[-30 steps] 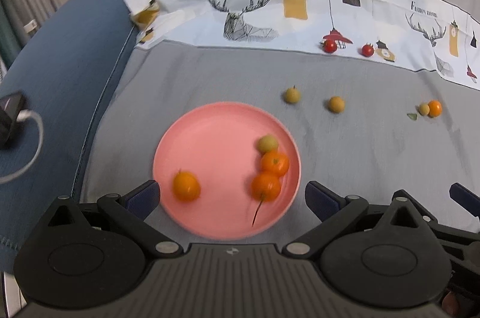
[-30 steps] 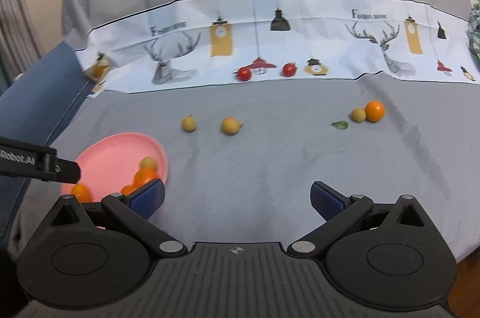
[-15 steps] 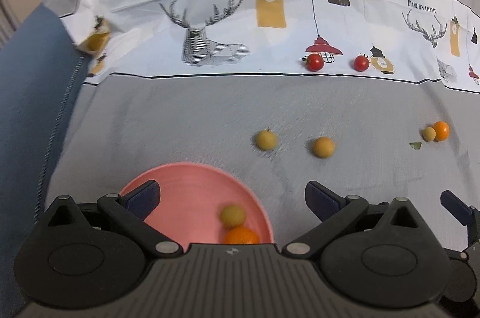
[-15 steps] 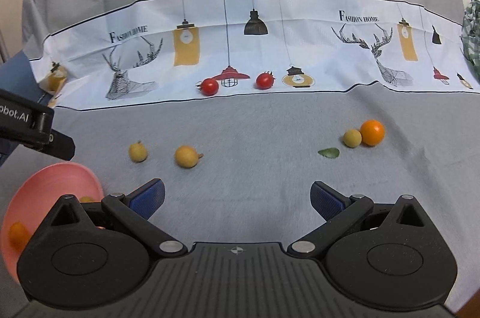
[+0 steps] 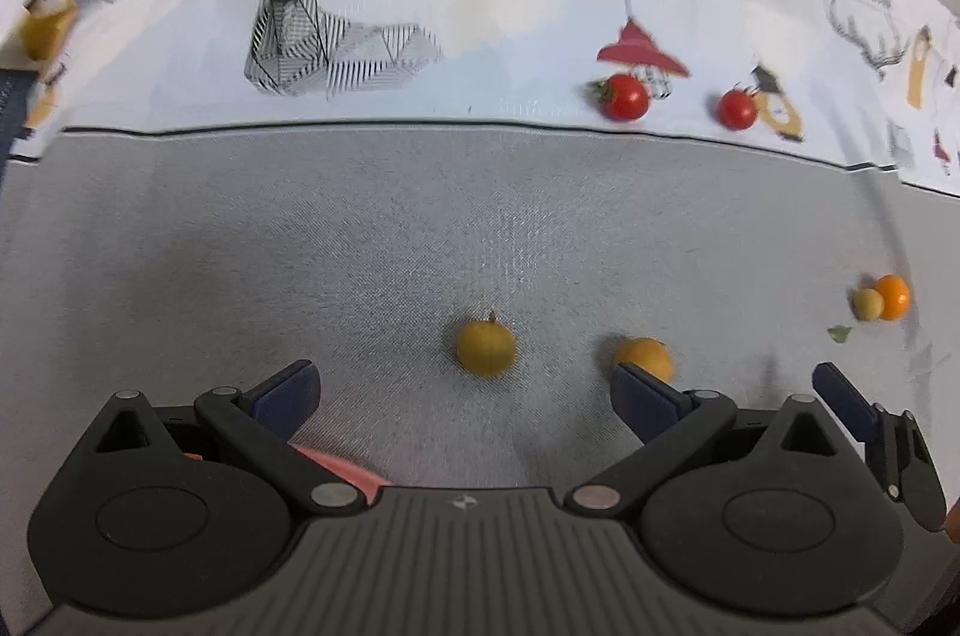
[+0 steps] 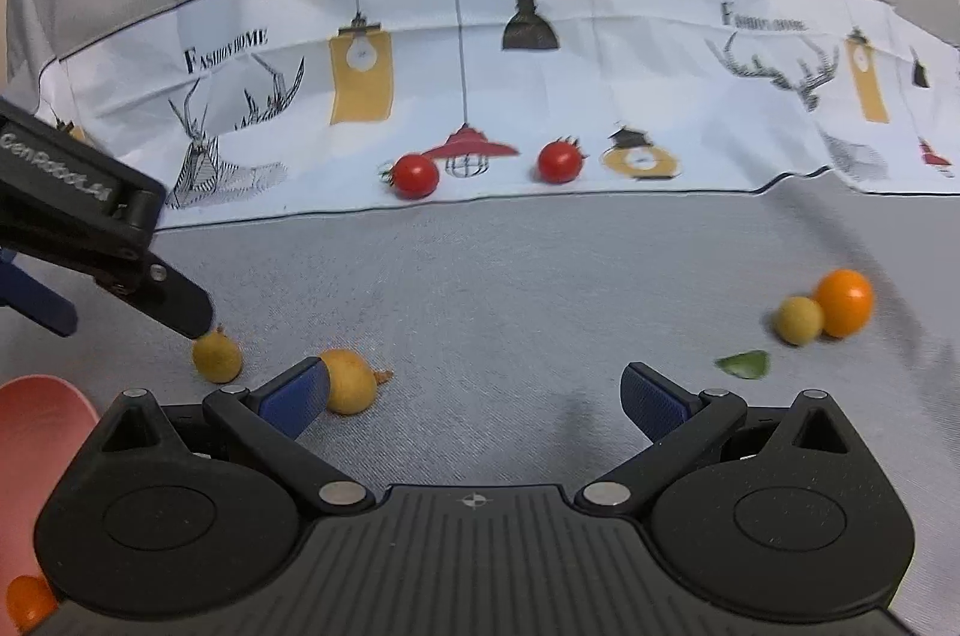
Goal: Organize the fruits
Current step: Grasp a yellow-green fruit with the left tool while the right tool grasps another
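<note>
Yellow fruit [image 5: 485,349] lying just ahead of left gripper [image 5: 462,390], between wide-open, empty jaws; right gripper [image 6: 474,390] also gaping wide, holding nothing.

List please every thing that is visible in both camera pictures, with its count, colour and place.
Cherry tomatoes: 2, red, on the white printed band of the cloth.
Yellow fruits: 3, two near the left gripper, one at right touching the orange one.
Orange fruits: 2, one on the cloth at right, one on the plate.
Leaf: 1, green, near the right pair.
Plate: 1, pink, far left.
Tablecloth: 1, grey and white.
Left gripper: open.
Right gripper: open.
</note>
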Tool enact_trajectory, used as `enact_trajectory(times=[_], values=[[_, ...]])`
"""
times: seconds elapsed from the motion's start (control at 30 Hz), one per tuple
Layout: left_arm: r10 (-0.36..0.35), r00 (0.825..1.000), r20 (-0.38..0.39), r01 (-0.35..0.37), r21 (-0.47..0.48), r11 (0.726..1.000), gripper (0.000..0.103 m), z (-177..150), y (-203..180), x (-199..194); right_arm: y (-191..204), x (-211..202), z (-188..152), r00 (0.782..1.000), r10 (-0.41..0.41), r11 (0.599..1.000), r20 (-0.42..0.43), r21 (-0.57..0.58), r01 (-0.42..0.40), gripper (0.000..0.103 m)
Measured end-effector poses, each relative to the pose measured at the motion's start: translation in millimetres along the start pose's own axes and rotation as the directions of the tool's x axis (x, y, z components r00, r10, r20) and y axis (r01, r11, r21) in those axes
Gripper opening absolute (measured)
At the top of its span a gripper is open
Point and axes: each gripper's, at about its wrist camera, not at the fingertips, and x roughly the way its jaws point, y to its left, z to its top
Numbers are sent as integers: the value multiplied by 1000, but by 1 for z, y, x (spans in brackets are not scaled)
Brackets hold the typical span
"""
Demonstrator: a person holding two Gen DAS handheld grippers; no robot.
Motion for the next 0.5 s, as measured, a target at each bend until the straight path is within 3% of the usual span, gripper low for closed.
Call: enact_trajectory(times=[0.2,0.27,0.3,0.33,0.37,0.4,0.5], values=[[39,997,-60,-39,4,999,103,7,0,36,18,30,-10,999,32,995,-43,-92,-36,102],[47,997,-59,-47,3,999,94,9,0,42,25,35,-15,1000,12,990,-5,-139,-13,102],[53,997,-57,-53,4,999,79,9,0,44,27,35,-16,1000,22,987,10,-156,-21,98],[79,996,-37,-78,12,997,63,8,-2,42,29,35,-17,999,43,984,17,-171,-40,90],[75,997,-18,-74,28,997,44,8,-5,39,30,32,-17,997,68,981,36,-183,-61,58],[54,998,-25,-53,42,998,28,7,-7,37,32,28,-17,994,96,975,48,-207,-84,36],[41,999,0,-41,11,999,29,2,-6,26,37,24,-18,994,99,967,49,-241,-85,34]])
